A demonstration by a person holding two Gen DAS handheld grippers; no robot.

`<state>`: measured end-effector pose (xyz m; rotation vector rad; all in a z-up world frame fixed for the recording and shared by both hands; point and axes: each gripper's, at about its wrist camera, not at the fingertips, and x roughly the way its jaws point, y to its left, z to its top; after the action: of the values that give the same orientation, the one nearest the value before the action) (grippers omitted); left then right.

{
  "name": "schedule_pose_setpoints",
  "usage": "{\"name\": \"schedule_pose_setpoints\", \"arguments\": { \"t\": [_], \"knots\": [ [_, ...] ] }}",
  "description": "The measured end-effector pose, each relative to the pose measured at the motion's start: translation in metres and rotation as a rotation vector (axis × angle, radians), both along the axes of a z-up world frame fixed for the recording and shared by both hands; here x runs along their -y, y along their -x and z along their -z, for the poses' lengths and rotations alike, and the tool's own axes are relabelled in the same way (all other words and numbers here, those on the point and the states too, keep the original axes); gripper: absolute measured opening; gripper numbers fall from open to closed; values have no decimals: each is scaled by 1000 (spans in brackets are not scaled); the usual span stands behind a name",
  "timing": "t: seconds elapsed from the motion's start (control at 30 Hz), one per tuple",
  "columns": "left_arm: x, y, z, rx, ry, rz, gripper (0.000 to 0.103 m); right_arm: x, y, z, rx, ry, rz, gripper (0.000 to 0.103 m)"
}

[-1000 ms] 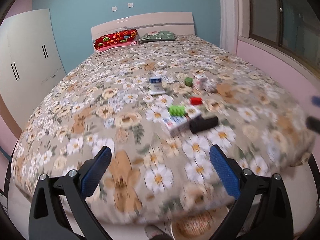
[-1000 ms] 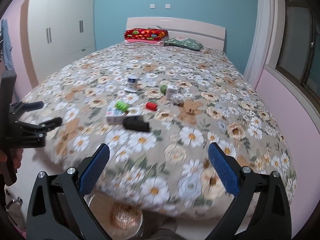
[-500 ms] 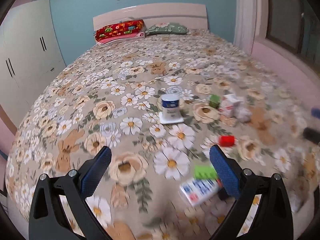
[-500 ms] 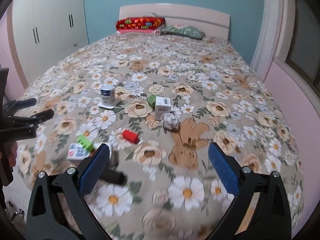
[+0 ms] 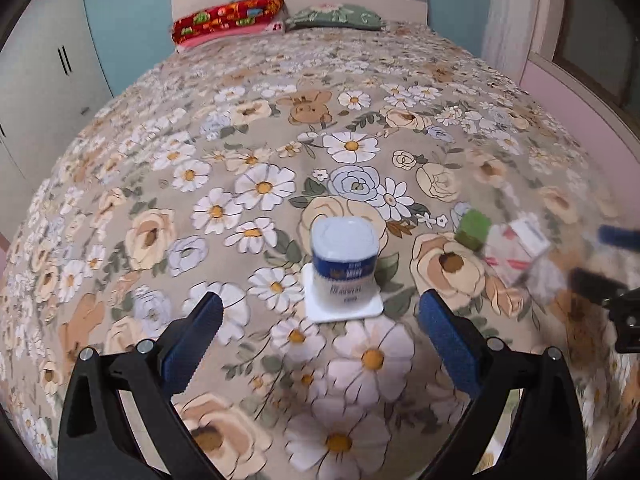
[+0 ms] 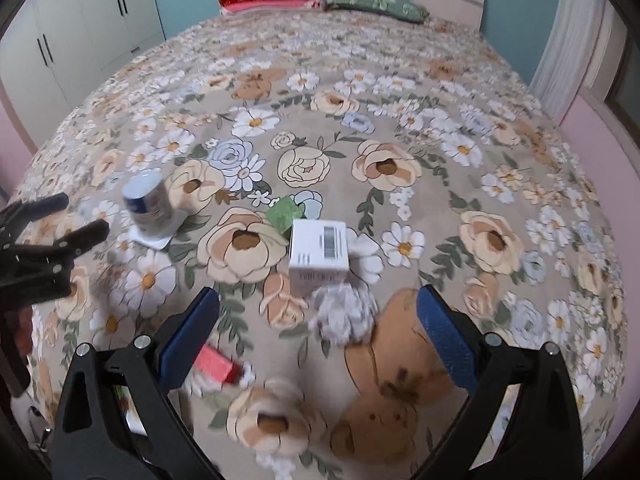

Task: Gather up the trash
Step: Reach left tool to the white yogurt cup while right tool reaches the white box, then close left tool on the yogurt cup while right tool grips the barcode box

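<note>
Trash lies on a floral bedspread. A white and blue yogurt cup (image 5: 345, 268) stands upside down, just ahead of my open, empty left gripper (image 5: 320, 334); it also shows in the right wrist view (image 6: 151, 210). A white carton (image 6: 319, 258), a crumpled grey tissue (image 6: 343, 314) and a small green box (image 6: 285, 215) lie ahead of my open, empty right gripper (image 6: 318, 330). A red item (image 6: 216, 364) lies by its left finger. The carton (image 5: 516, 250) and green box (image 5: 472, 230) show blurred in the left wrist view.
The bed (image 5: 256, 128) fills both views, with a red pillow (image 5: 228, 20) and a green pillow (image 5: 336, 18) at the headboard. A white wardrobe (image 6: 80, 28) stands left. A pink wall ledge (image 6: 600, 140) runs along the right.
Both grippers have moved forward over the bed and down toward the trash. The cup now sits close before the left gripper, the carton and tissue before the right. Both stay open.
</note>
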<state>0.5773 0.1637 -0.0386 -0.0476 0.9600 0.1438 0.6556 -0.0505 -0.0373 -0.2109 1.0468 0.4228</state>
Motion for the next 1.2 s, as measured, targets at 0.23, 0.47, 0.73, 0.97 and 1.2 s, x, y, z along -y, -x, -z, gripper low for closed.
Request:
{"name": "schedule_pose_setpoints", "arguments": {
  "t": [0.23,0.47,0.73,0.97,1.2],
  "knots": [
    [-1,-34,23,-60,33,-7,100,-14,-39,34,-138,-39,31,96],
    [4,-60,45,-129,39,1,71,-29,-57,58,-203,28,6,70],
    [1,-71,53,-146,73,23,48,-30,-61,63,-219,38,-42,44],
    [8,-61,30,-130,55,45,48,-28,-46,34,-167,54,-61,44],
    [12,-22,-44,-45,38,59,48,-17,-6,-47,-77,35,-90,44]
  ]
}}
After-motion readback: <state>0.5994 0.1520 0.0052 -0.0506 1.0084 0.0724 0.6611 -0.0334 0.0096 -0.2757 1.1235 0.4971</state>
